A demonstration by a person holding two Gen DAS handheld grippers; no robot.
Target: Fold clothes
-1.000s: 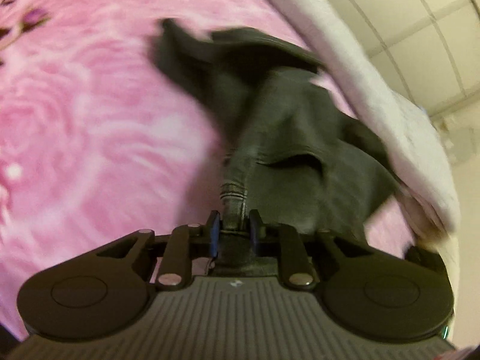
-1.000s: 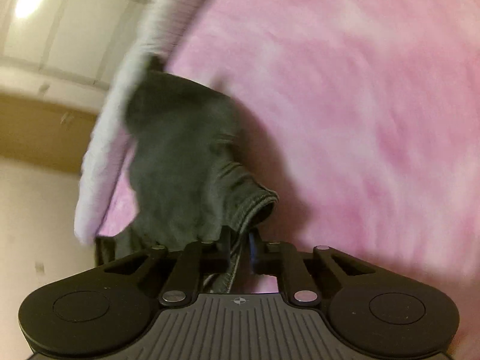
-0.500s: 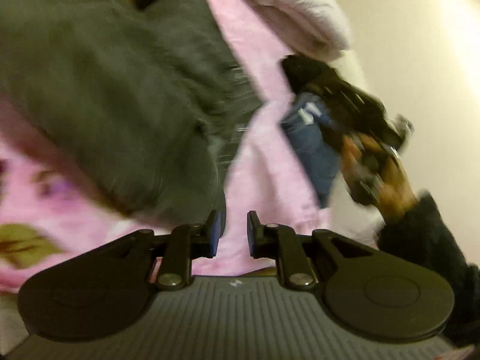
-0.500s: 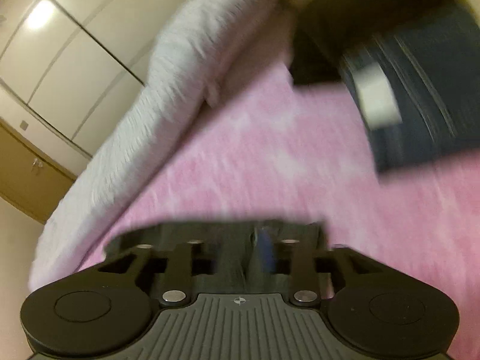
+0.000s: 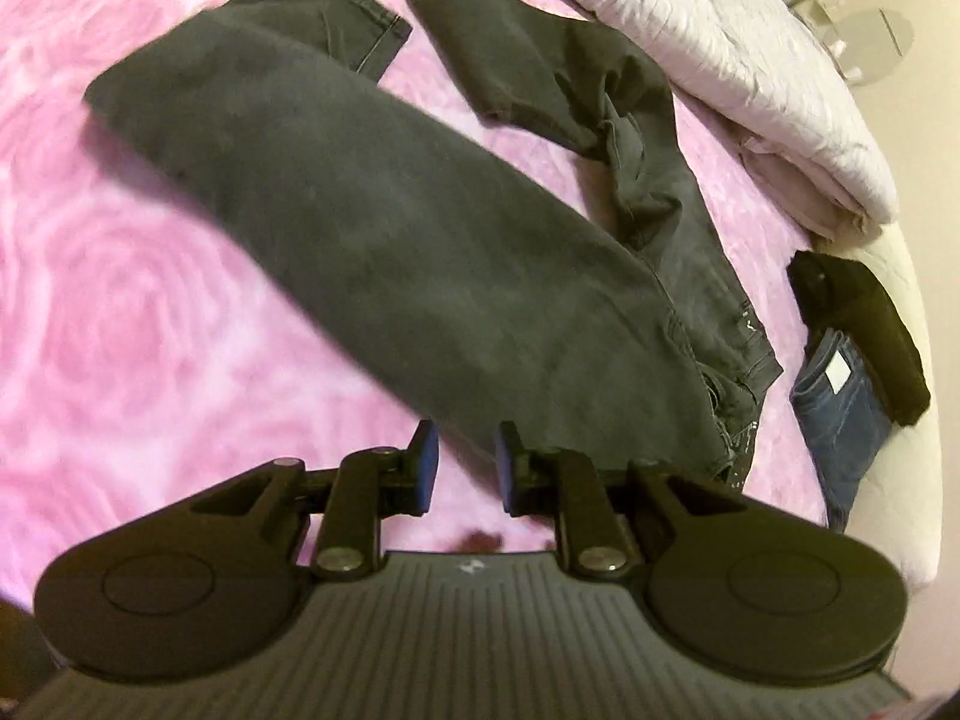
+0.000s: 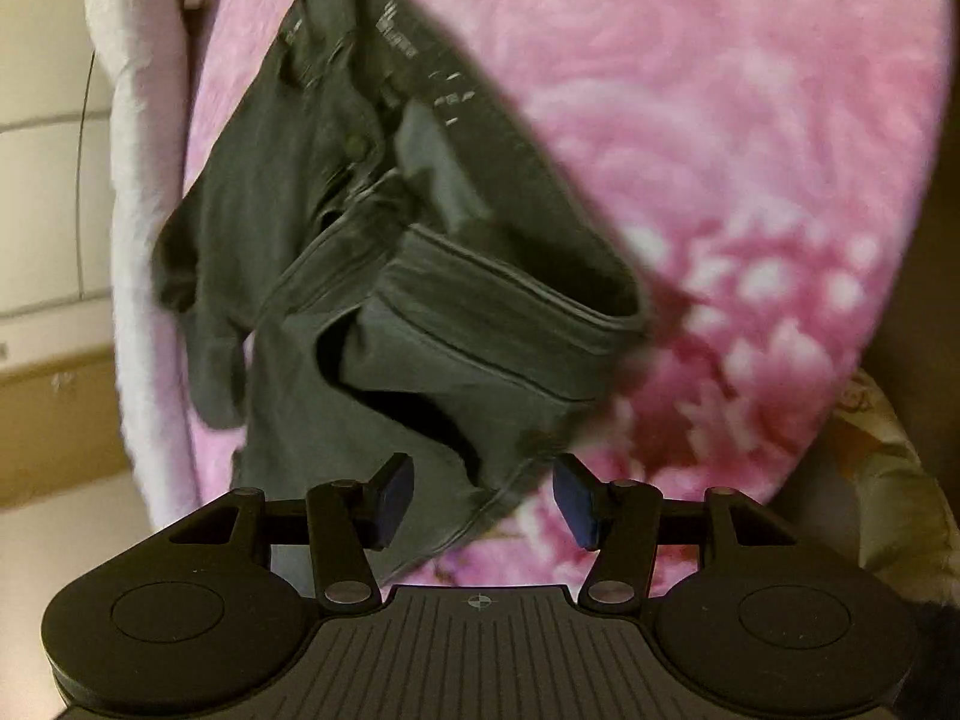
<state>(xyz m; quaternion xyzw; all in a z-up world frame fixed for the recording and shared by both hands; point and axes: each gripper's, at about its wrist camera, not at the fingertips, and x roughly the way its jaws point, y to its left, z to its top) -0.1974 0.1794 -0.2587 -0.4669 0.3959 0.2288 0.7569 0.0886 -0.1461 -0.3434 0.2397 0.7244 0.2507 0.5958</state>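
Dark grey trousers (image 5: 420, 240) lie on the pink rose-patterned bedspread (image 5: 120, 330). One leg runs across the middle and the other is crumpled at the upper right. My left gripper (image 5: 465, 444) hovers at the near edge of the leg. Its jaws are opening a little and the blue pads press on nothing. In the right wrist view the trousers (image 6: 336, 228) show their buttoned waistband and a turned-up hem. My right gripper (image 6: 483, 474) stands open over a loose corner of the fabric, its pads well clear of it.
A folded white quilt (image 5: 750, 60) lies along the far edge of the bed. A folded black garment (image 5: 858, 312) sits on folded blue jeans (image 5: 840, 420) at the right edge. In the right wrist view the quilt (image 6: 138, 180) is at the left and a patterned cloth (image 6: 888, 480) at the right.
A second ago both grippers were shut on the trousers and held them up. Both have let go and swung across the bed, and the trousers have dropped onto the bedspread.
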